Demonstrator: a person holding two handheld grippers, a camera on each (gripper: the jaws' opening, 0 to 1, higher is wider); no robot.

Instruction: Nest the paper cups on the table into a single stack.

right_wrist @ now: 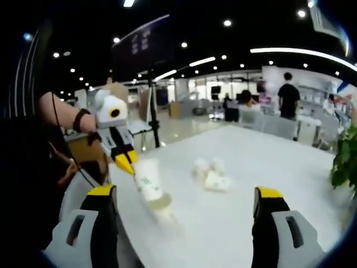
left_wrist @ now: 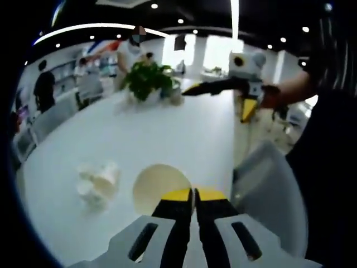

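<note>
My left gripper (left_wrist: 193,193) is shut on the rim of a white paper cup (left_wrist: 160,187), whose open mouth faces the camera. In the right gripper view the same cup (right_wrist: 148,182) hangs tilted from the left gripper (right_wrist: 126,160) above the table's near edge, base pointing down. Several loose white cups (left_wrist: 100,181) lie bunched together on the white table (left_wrist: 167,134), left of the held cup; the bunch (right_wrist: 212,175) lies mid-table. My right gripper (right_wrist: 185,193) is open, jaws wide apart with nothing between them, and it hovers over the table's far right side (left_wrist: 218,98).
A potted green plant (left_wrist: 148,78) stands at the table's far end, and its leaves (right_wrist: 346,159) reach in at the right. A grey chair back (left_wrist: 268,184) stands beside the table edge. The person's arm (left_wrist: 290,89) is at right. People stand in the background.
</note>
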